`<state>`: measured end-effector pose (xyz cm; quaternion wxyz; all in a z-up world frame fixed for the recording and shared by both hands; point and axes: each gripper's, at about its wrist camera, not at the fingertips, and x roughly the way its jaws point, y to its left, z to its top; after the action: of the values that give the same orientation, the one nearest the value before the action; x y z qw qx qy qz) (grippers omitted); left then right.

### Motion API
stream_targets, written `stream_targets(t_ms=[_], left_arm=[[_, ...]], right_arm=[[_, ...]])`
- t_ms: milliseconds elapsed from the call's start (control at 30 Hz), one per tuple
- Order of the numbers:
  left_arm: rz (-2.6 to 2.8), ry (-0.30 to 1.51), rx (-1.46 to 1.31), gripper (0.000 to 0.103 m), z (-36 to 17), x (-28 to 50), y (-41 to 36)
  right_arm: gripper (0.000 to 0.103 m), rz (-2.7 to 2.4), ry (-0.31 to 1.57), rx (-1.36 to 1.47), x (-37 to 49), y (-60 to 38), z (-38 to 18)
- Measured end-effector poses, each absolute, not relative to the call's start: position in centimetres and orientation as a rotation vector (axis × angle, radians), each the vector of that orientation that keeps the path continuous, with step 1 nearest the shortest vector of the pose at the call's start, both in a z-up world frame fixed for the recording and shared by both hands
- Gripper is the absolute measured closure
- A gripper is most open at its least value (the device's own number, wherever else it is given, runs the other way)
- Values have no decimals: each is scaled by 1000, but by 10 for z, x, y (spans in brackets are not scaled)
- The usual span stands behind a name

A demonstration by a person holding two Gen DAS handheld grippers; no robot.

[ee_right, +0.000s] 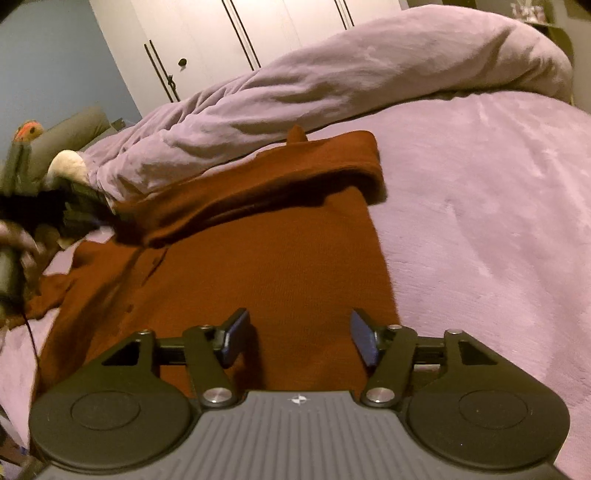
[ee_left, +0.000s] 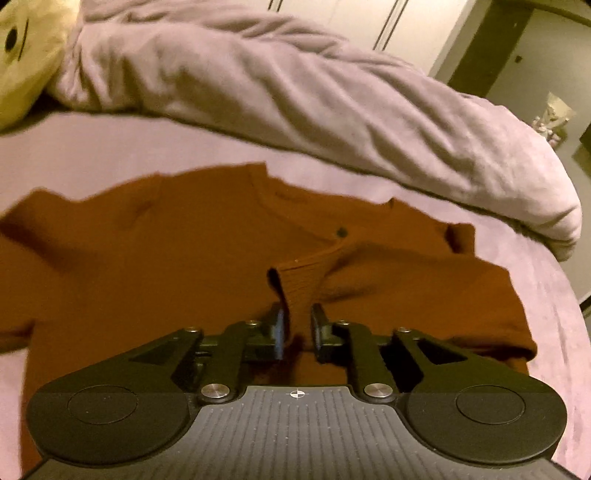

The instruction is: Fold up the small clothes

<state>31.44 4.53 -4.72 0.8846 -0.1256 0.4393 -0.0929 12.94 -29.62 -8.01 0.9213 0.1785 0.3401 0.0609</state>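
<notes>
A rust-brown knit cardigan (ee_left: 155, 266) lies spread on the lilac bed sheet (ee_left: 110, 147). My left gripper (ee_left: 297, 317) is shut on the ribbed cuff of its sleeve (ee_left: 299, 280), held over the cardigan's body. In the right wrist view the same sleeve (ee_right: 258, 184) is drawn across the cardigan (ee_right: 280, 266) toward the left gripper (ee_right: 77, 218) at the left edge. My right gripper (ee_right: 297, 332) is open and empty just above the cardigan's lower part.
A bunched lilac duvet (ee_left: 295, 85) lies along the far side of the bed. A yellow plush toy (ee_left: 26, 48) sits at the far left. White wardrobe doors (ee_right: 221, 33) stand behind. The bed edge (ee_left: 576, 302) falls off at the right.
</notes>
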Motion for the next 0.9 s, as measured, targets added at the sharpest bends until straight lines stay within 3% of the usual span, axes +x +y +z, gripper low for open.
stream_targets(t_ms=[33,100,233,300,333,400,900], left_arm=[[-188,919,-274,64,-52,316,47],[-189,920,-312,55,-59,320,50],[-217,907,-391,47,-63,329,52],[-233,921,-386,56,-67,336,50],[-237,928,-370,77,-69,339,46],[-218,948,-325,97,-73,343,43],[-194,776,-450,97,-10,318,99]], right_arm=[[42,130,700,390,131,-299,-78],[42,128,701,434,136,-304,-74],[42,106,689,498,143,-316,-67],[42,104,674,541,147,-321,-63],[42,104,666,560,150,-324,-62],[42,105,649,621,159,-328,-60],[43,138,585,1036,238,-343,-84]])
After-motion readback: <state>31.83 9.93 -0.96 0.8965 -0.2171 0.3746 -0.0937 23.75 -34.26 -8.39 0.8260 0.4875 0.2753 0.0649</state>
